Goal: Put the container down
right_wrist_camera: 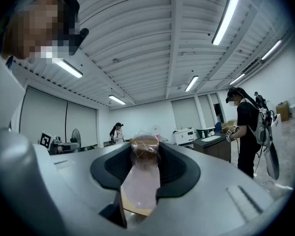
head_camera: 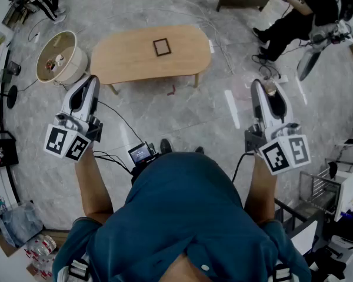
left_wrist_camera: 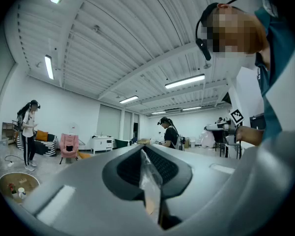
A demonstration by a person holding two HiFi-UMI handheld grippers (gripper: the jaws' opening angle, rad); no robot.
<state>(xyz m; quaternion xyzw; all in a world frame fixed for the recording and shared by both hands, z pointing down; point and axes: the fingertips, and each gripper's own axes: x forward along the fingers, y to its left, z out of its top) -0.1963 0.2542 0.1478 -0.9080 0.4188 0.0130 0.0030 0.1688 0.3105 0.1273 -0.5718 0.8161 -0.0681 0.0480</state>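
My right gripper [head_camera: 266,87] is level above the grey floor, to the right of the wooden table [head_camera: 129,60]. Its jaws stand wide, shut on a small round brown container [right_wrist_camera: 145,147] wrapped in crinkled clear plastic; from above, the container [head_camera: 270,89] shows as a tan spot at the tips. In its own view the right gripper [right_wrist_camera: 145,157] points across the room. My left gripper [head_camera: 90,81] is level near the table's left end. The left gripper [left_wrist_camera: 150,181] has its jaws together, with only a thin clear sliver in the seam.
A small dark square frame [head_camera: 162,47] lies on the low table. A round basket [head_camera: 56,57] stands at its left. A person [head_camera: 300,16] sits at the far right. Cables cross the floor. A wire rack [head_camera: 317,187] and bottles [head_camera: 41,248] are near me.
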